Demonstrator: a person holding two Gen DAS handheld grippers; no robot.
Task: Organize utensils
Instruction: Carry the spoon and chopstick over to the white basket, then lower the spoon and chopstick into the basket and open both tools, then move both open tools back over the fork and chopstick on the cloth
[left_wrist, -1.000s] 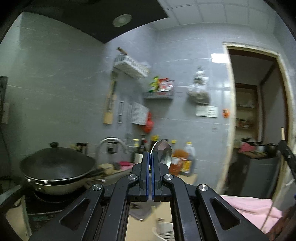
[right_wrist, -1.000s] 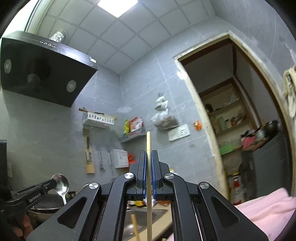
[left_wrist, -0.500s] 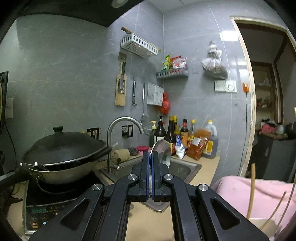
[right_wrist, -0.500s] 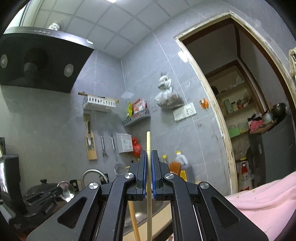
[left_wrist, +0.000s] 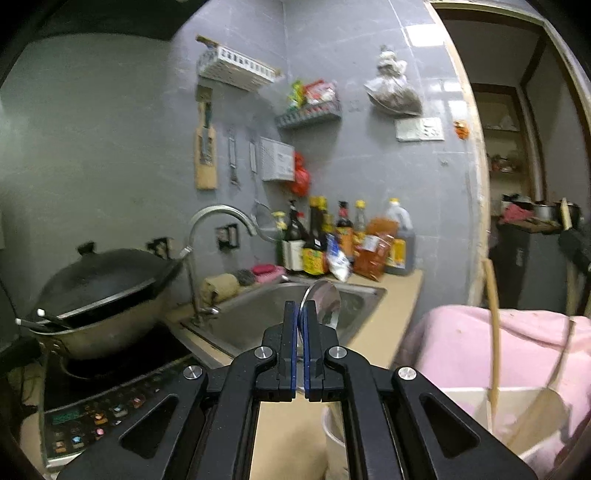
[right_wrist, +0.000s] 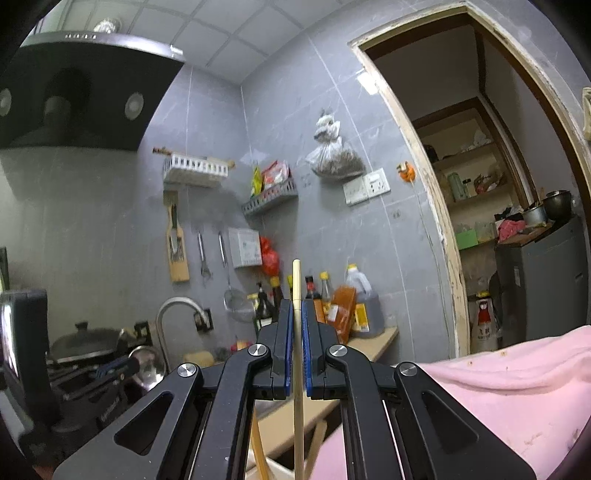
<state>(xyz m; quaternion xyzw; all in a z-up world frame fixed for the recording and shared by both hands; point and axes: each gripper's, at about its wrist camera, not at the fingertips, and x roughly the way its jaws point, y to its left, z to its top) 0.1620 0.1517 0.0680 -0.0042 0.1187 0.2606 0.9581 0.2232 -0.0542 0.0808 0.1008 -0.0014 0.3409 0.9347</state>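
left claw (left_wrist: 300, 314): closed tight on a metal spoon (left_wrist: 322, 300), bowl of the spoon sticks up past the tips, over the sink
right claw (right_wrist: 297, 317): closed on a single wooden chopstick (right_wrist: 297, 288), stick stands upright between the pads, top end above the tips, lower end runs down out of frame
left claw seen from right view: low at left, spoon bowl (right_wrist: 146, 363) in front of the wok
sink (left_wrist: 258, 314): steel, set in the tan worktop (left_wrist: 384, 325), curved tap (left_wrist: 218, 218) at its left edge
wok (left_wrist: 99, 291): dark, lidded, on the black cooktop (left_wrist: 110, 391) left of the sink
bottles (left_wrist: 343, 240): cluster of sauce and oil bottles at the back of the worktop against the grey tile wall
pink cloth (left_wrist: 491, 343): covers the surface at right
white container (left_wrist: 517, 406): lower right, in front of the pink cloth, more wooden sticks (left_wrist: 493, 332) lean in it, blurry, probably chopsticks
cup (left_wrist: 334, 435): white rim just under the left claw, mostly hidden
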